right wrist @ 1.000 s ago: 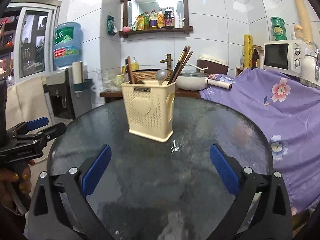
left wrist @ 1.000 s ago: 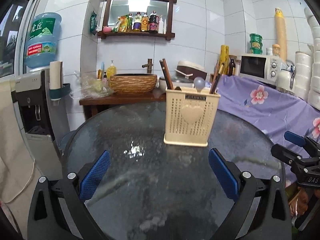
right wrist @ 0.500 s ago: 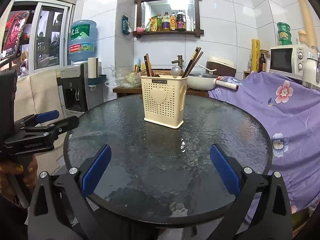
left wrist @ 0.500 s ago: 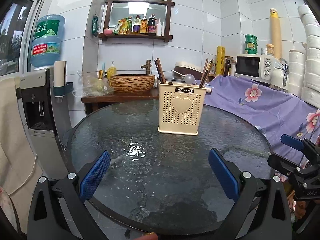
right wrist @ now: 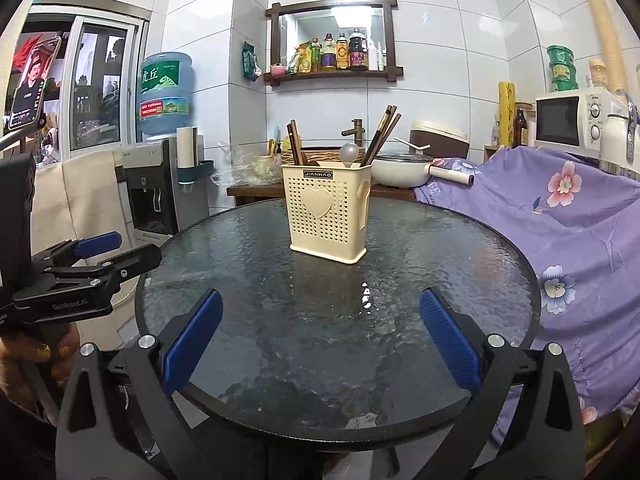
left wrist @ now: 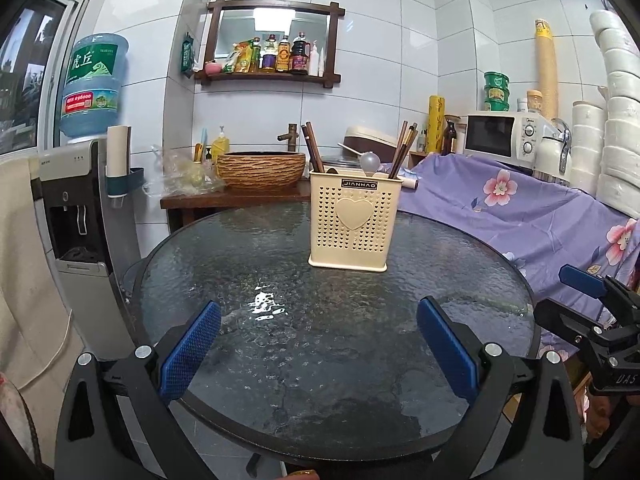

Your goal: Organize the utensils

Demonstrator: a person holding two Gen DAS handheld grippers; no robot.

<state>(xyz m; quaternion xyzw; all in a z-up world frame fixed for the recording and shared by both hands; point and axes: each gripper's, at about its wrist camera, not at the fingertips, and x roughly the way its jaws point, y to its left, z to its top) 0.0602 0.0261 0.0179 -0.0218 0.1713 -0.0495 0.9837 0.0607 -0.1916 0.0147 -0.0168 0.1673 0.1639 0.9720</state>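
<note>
A cream perforated utensil holder (left wrist: 353, 222) (right wrist: 327, 216) with a heart on its front stands upright toward the far side of the round dark glass table (left wrist: 280, 340) (right wrist: 280, 320). Dark chopsticks (left wrist: 313, 147) (right wrist: 382, 132) and a metal spoon (left wrist: 370, 161) (right wrist: 349, 153) stick out of its top. My left gripper (left wrist: 318, 346) hangs open over the table's near edge, nothing between its blue pads. My right gripper (right wrist: 320, 340) is open too, equally far back from the holder. Each gripper shows at the side of the other's view.
A water dispenser (left wrist: 76, 216) stands left of the table. Behind it a wooden counter carries a woven basin (left wrist: 260, 168) and a pot (right wrist: 404, 168). A purple floral cloth (left wrist: 520, 208) covers the right side, with a microwave (left wrist: 500, 134) above.
Both grippers have drawn back from the holder toward the table's near edge, so the holder looks smaller and the whole tabletop shows. Both stayed open.
</note>
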